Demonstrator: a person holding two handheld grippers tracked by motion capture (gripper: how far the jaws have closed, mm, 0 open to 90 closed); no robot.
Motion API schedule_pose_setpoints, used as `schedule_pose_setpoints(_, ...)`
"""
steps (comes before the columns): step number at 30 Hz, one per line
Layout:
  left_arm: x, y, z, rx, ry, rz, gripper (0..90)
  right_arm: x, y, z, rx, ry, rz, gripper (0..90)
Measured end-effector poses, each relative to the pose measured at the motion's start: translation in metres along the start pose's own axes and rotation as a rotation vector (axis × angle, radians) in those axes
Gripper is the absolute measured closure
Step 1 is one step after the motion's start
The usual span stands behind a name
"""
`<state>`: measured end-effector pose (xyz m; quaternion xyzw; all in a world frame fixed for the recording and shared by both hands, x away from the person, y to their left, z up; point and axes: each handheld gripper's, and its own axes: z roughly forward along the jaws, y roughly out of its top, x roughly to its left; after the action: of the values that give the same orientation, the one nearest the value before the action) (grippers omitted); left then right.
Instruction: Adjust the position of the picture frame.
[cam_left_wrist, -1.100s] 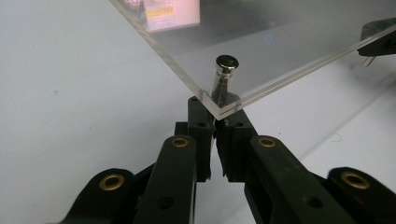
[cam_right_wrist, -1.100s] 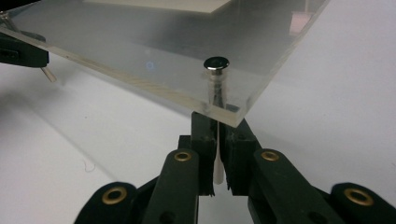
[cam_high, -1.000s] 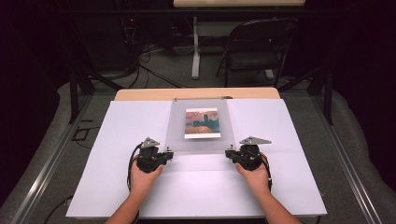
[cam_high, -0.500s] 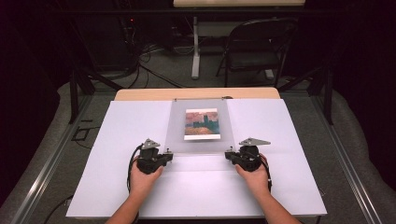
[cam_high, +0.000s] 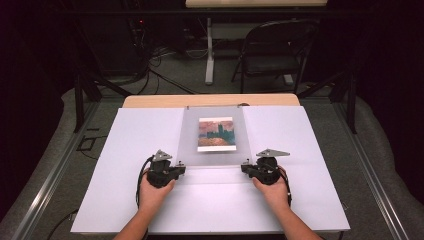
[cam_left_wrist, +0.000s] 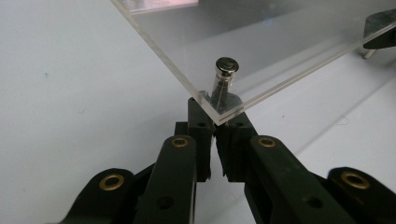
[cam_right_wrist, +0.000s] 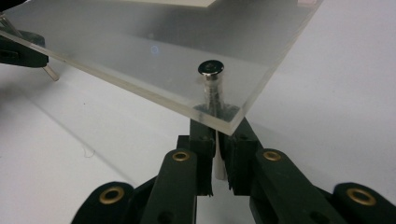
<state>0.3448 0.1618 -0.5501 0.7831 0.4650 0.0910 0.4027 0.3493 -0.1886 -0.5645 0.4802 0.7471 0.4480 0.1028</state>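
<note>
A clear acrylic sheet (cam_high: 191, 142) lies over a small painted picture (cam_high: 216, 134) at the middle of the white board (cam_high: 310, 150). A metal post (cam_left_wrist: 225, 74) runs through its near left corner, and another metal post (cam_right_wrist: 211, 74) through its near right corner. My left gripper (cam_high: 181, 167) is shut on the lower end of the left post, right under the sheet's corner (cam_left_wrist: 215, 126). My right gripper (cam_high: 244, 168) is shut the same way under the right corner (cam_right_wrist: 217, 137). The sheet's near edge stands a little above the board.
The white board covers a wooden table (cam_high: 210, 100). A folding chair (cam_high: 272, 52), a table leg (cam_high: 209, 55) and cables lie on the floor beyond. Metal rails (cam_high: 45, 185) run along both sides.
</note>
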Motion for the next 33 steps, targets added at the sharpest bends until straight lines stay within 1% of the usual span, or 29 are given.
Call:
schedule_pose_setpoints(3,0.0,-0.001,0.0,-0.007,-0.001,-0.003,84.5,0.0,-0.001,0.0,0.003,-0.002,-0.002,83.1)
schedule_pose_setpoints(4,0.001,-0.001,0.0,-0.004,-0.009,-0.01,84.3,-0.001,-0.001,0.001,0.002,0.001,0.0,83.0)
schedule_pose_setpoints(7,0.001,-0.002,0.0,-0.013,-0.01,-0.018,83.7,-0.002,-0.002,0.0,-0.001,0.009,0.01,82.2)
schedule_pose_setpoints(8,0.002,-0.002,-0.001,-0.012,-0.018,-0.028,83.1,-0.002,-0.002,0.0,0.0,0.011,0.016,81.1)
schedule_pose_setpoints(9,0.002,-0.002,-0.001,-0.012,-0.018,-0.028,81.6,-0.003,-0.003,-0.001,-0.007,0.018,0.028,79.0)
schedule_pose_setpoints(10,0.001,-0.003,-0.002,-0.02,-0.023,-0.036,79.7,-0.003,-0.003,-0.001,-0.009,0.025,0.037,76.8)
schedule_pose_setpoints(11,0.001,-0.003,-0.003,-0.024,-0.03,-0.037,77.9,-0.003,-0.003,-0.002,-0.006,0.027,0.037,75.0)
schedule_pose_setpoints(13,0.0,-0.003,-0.004,-0.026,-0.03,-0.035,73.3,-0.002,-0.003,-0.003,-0.025,0.023,0.02,70.1)
schedule_pose_setpoints(16,-0.003,-0.004,-0.006,-0.04,-0.022,-0.018,62.0,0.002,-0.002,-0.007,-0.041,0.024,0.015,61.4)
schedule_pose_setpoints(17,-0.003,-0.004,-0.006,-0.04,-0.022,-0.018,58.1,0.002,-0.002,-0.007,-0.041,0.024,0.015,61.4)
schedule_pose_setpoints(18,-0.005,-0.005,-0.006,-0.04,-0.026,-0.011,54.3,0.004,-0.002,-0.008,-0.051,0.024,0.0,55.1)
schedule_pose_setpoints(19,-0.005,-0.005,-0.006,-0.04,-0.026,-0.011,51.9,0.006,-0.003,-0.008,-0.046,0.017,-0.008,53.2)
schedule_pose_setpoints(22,-0.007,-0.007,-0.006,-0.044,-0.004,0.004,44.9,0.01,-0.003,-0.007,-0.036,-0.004,-0.049,45.4)
schedule_pose_setpoints(23,-0.007,-0.007,-0.006,-0.044,-0.004,0.004,42.6,0.01,-0.003,-0.007,-0.036,-0.004,-0.049,45.4)
schedule_pose_setpoints(26,-0.009,-0.008,-0.009,-0.037,0.0,0.009,38.2,0.012,-0.003,-0.007,-0.023,-0.022,-0.075,38.9)
schedule_pose_setpoints(27,-0.011,-0.01,-0.01,-0.034,0.004,0.029,36.9,0.013,-0.003,-0.007,-0.014,-0.026,-0.08,38.6)
schedule_pose_setpoints(28,-0.011,-0.01,-0.01,-0.034,0.004,0.029,36.3,0.013,-0.003,-0.007,-0.014,-0.026,-0.08,38.6)
schedule_pose_setpoints(29,-0.012,-0.011,-0.011,-0.026,-0.001,0.039,36.3,0.014,-0.003,-0.009,-0.009,-0.029,-0.083,38.5)
schedule_pose_setpoints(30,-0.014,-0.013,-0.015,-0.031,-0.008,0.049,36.3,0.017,-0.003,-0.013,-0.002,-0.037,-0.103,38.2)
schedule_pose_setpoints(33,-0.017,-0.015,-0.023,-0.045,-0.016,0.06,35.6,0.019,-0.004,-0.023,0.002,-0.039,-0.115,37.8)
